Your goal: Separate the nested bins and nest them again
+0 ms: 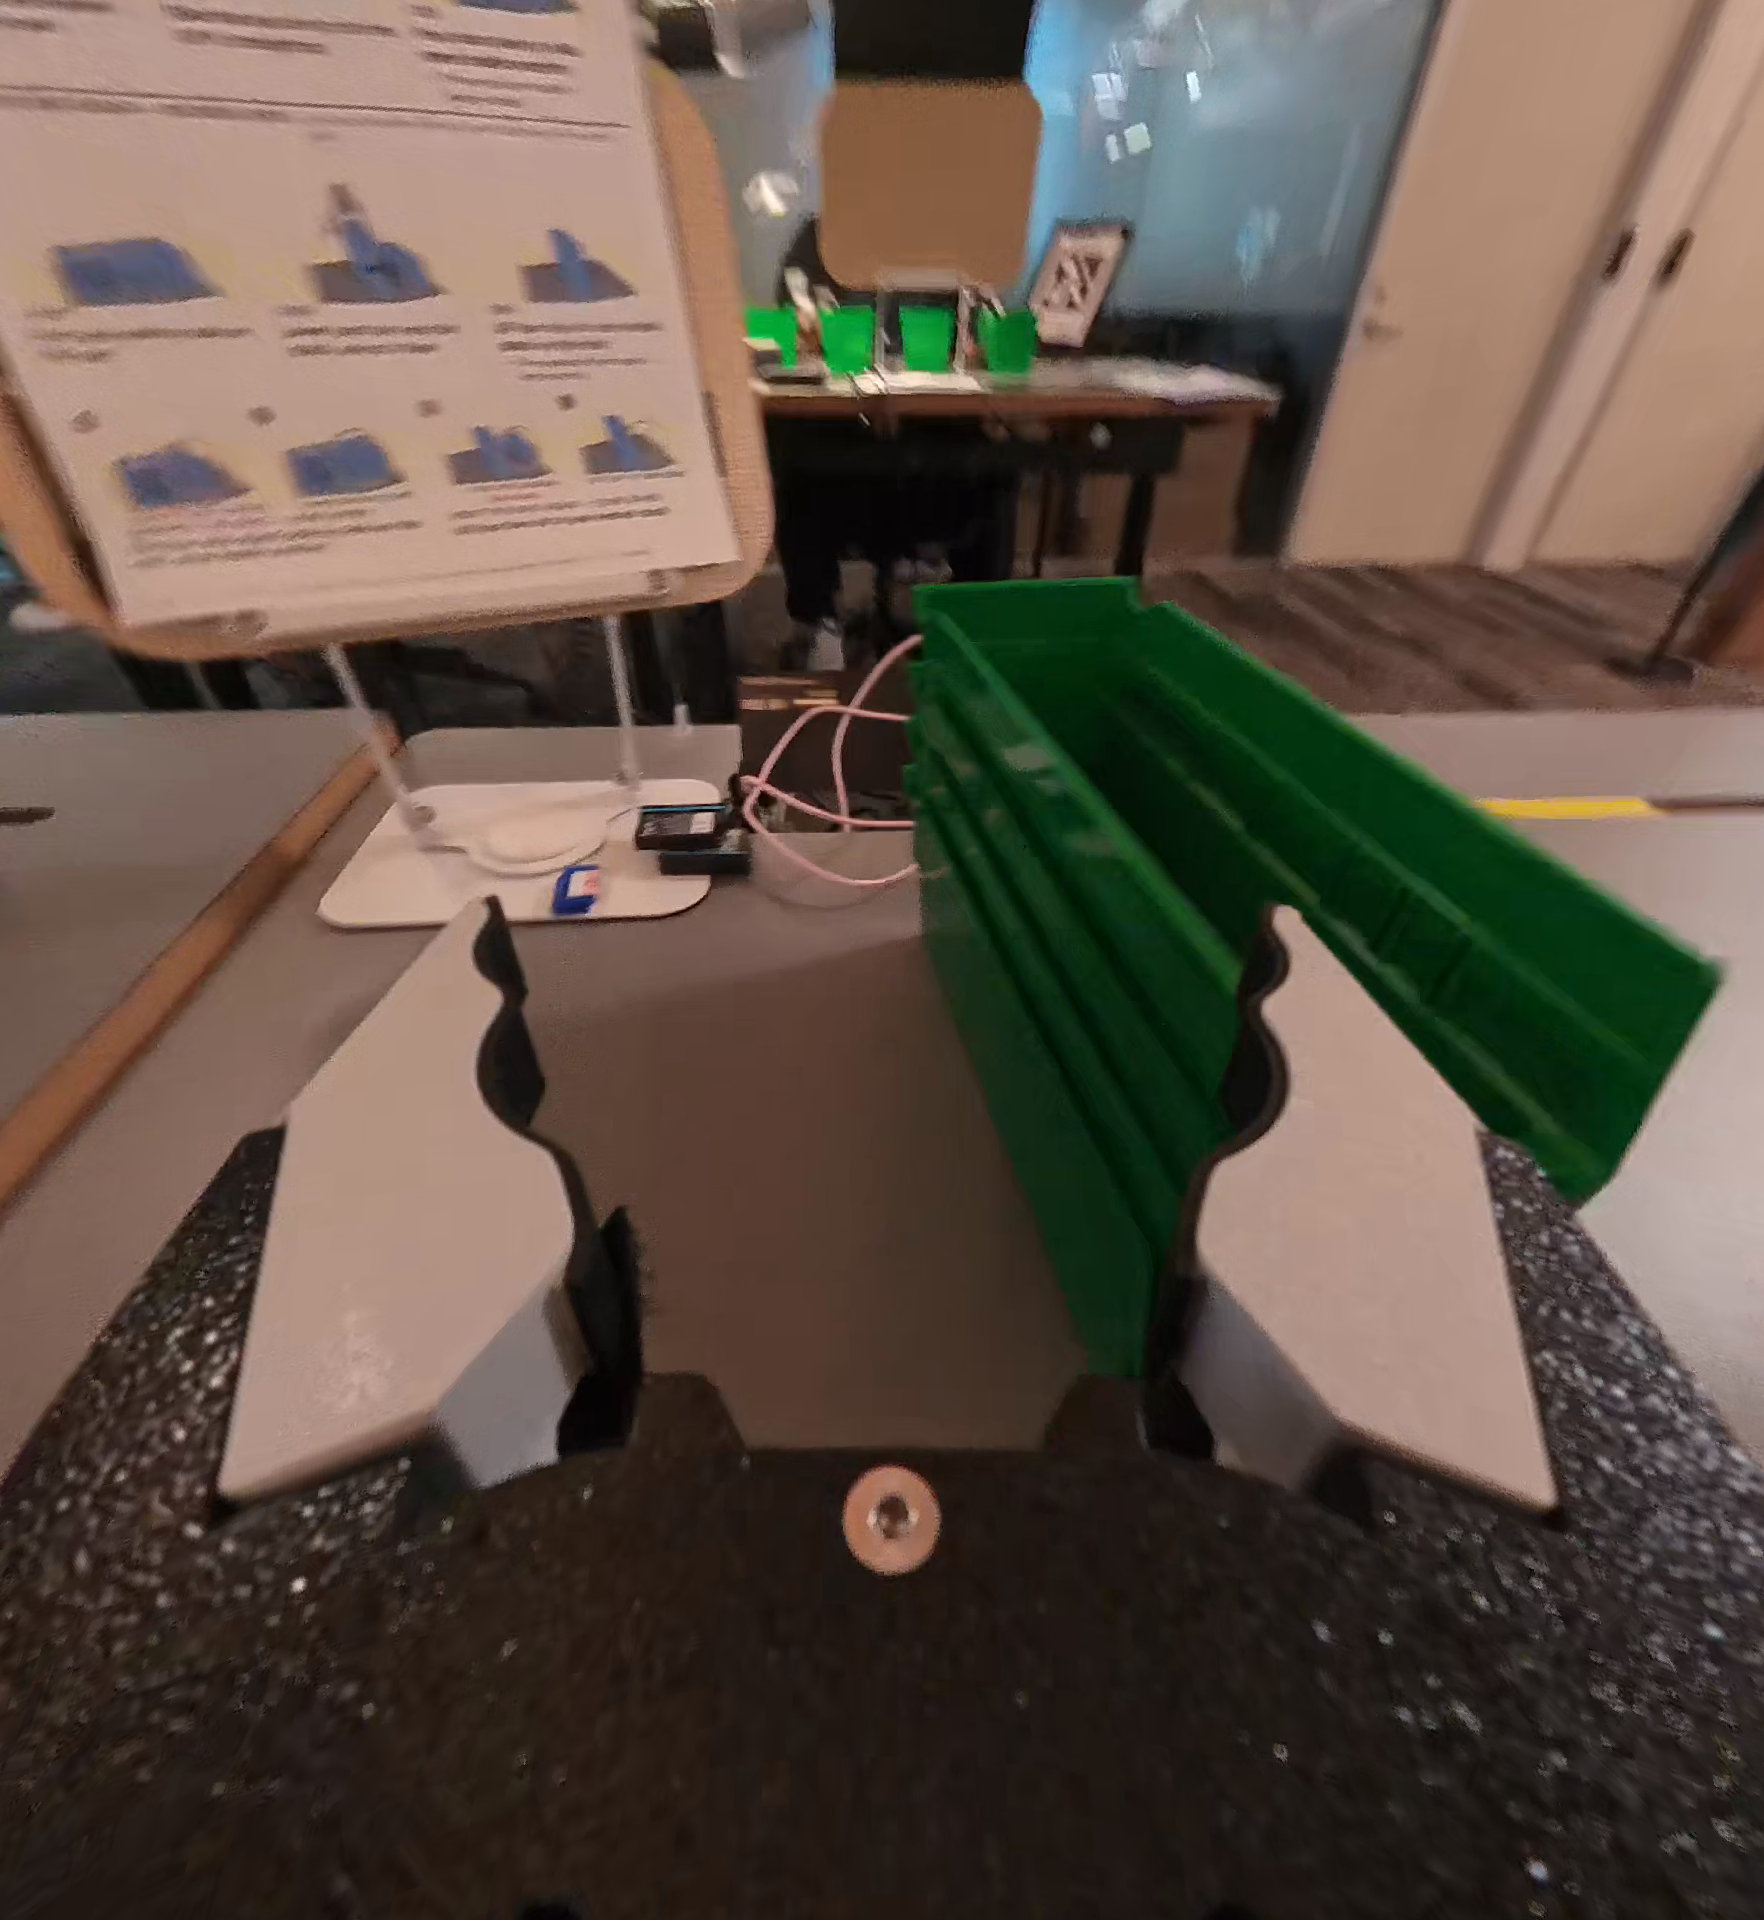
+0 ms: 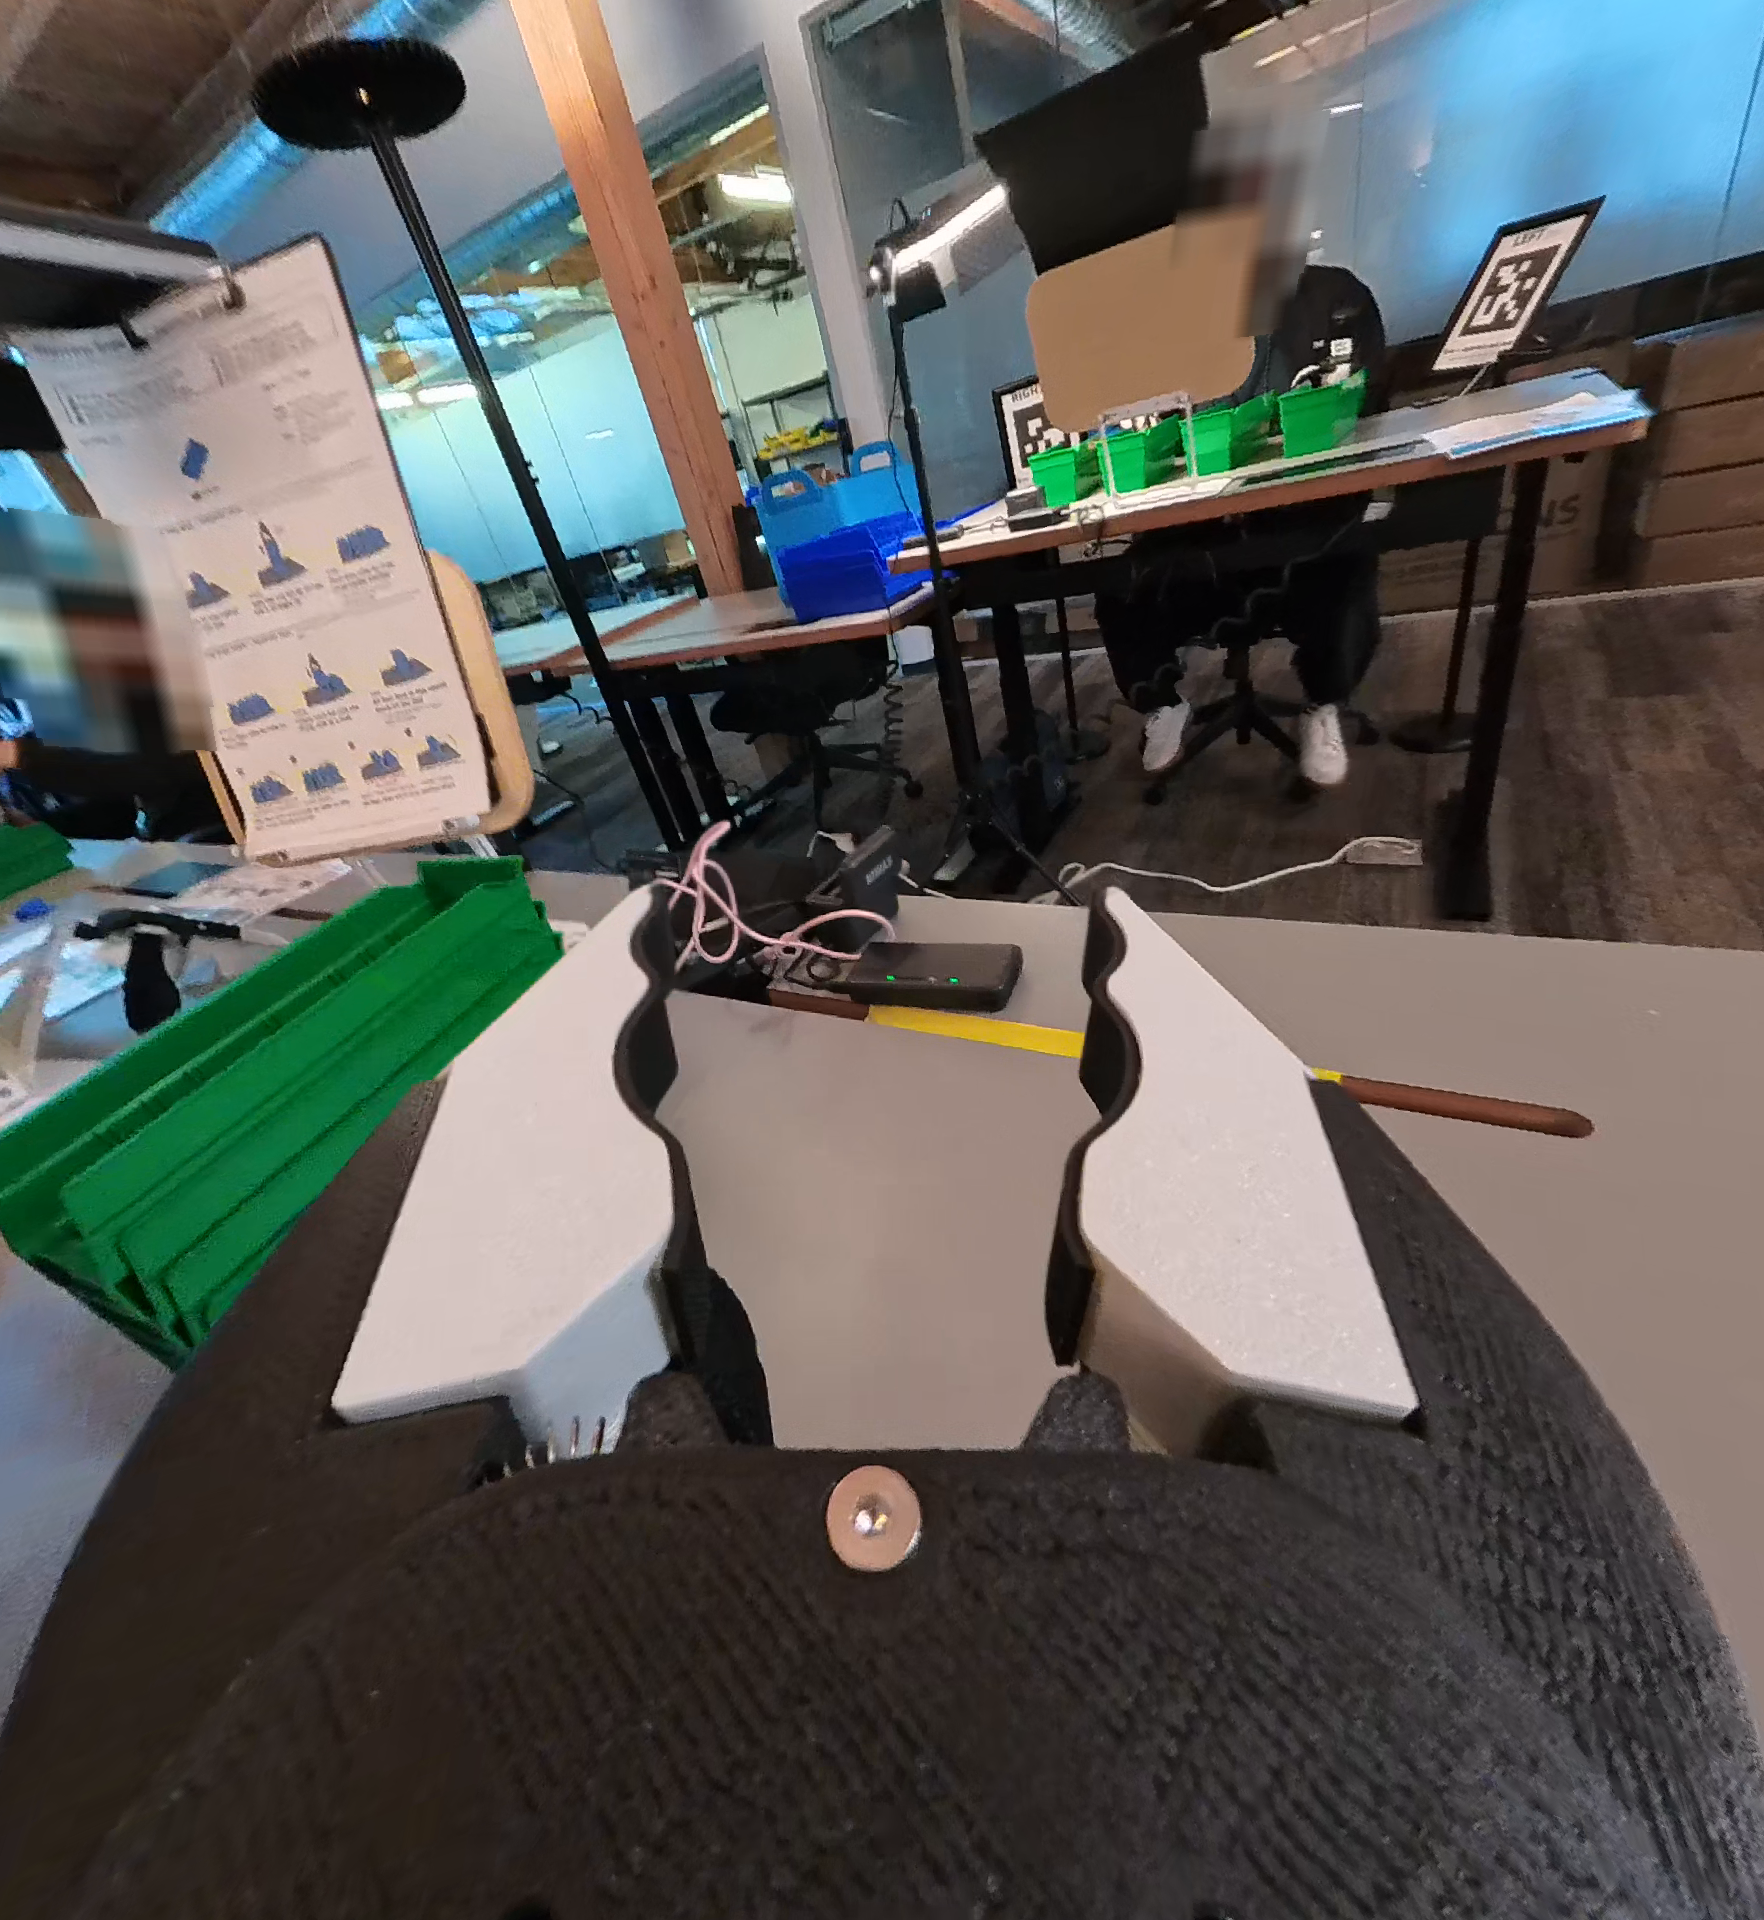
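A stack of nested green bins (image 1: 1086,935) stands on the grey table, long and narrow, with several stepped rims on its left side. My left gripper (image 1: 883,935) is open and empty. Its right finger (image 1: 1345,1174) lies over the stack's near left wall, and the near end of that wall sits between the two fingers. In the right wrist view the same stack (image 2: 234,1101) lies to the left of my right gripper (image 2: 873,925). That gripper is open and empty, above bare table, apart from the bins.
An instruction sheet on a clear stand (image 1: 338,312) rises at the left on a white base (image 1: 504,862). Small black devices with pink cables (image 1: 696,836) lie behind the bins. A black device (image 2: 935,977) and a yellow-and-brown stick (image 2: 1377,1091) lie ahead of the right gripper.
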### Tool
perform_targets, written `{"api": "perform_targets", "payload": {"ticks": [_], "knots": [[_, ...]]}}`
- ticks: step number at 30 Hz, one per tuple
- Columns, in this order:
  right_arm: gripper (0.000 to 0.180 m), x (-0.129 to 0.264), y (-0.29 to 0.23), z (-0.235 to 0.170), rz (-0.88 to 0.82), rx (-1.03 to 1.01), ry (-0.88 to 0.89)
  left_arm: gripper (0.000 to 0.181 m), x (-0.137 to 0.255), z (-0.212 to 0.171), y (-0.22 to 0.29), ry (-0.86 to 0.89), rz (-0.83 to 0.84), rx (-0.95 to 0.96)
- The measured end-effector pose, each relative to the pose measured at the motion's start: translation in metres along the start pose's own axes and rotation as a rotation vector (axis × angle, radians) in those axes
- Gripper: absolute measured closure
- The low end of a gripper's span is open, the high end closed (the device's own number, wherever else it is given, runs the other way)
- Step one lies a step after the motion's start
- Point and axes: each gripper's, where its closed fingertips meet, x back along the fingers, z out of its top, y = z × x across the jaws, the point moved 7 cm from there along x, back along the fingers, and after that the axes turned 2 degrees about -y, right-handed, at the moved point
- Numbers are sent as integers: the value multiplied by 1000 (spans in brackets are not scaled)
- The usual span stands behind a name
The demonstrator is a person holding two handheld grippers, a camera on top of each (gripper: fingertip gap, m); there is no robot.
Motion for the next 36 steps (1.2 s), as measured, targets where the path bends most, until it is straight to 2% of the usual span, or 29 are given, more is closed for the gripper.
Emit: {"api": "perform_targets", "payload": {"ticks": [5,9,12,14,15,18,22,24,26,31,36], "knots": [[96,-6,-30,1,-28,104,-19,46,22,-85,-28,88,-6,236],[92,-16,-80,-7,74,113,-46,46,25,-109,-34,169,-85,336],[94,-41,-128,-27,119,180,-138,46,23,-109,-35,205,-108,321],[112,-63,-167,-35,208,260,-204,47,20,-109,-32,208,-103,274],[122,-76,-189,-38,290,294,-251,47,19,-109,-29,204,-100,240],[124,-124,-244,-47,427,319,-423,52,14,-109,-16,147,-43,46],[132,-198,-282,-76,304,413,-754,57,13,-110,6,136,-46,-147],[136,-225,-292,-92,257,397,-908,57,15,-107,8,165,-50,-160],[140,-244,-295,-103,221,337,-1022,69,18,-103,7,203,-64,-134],[140,-265,-283,-120,14,279,-1165,72,23,-101,1,252,-105,-17],[162,-274,-288,-125,-4,246,-1199,74,16,-105,-1,208,-156,54]]}}
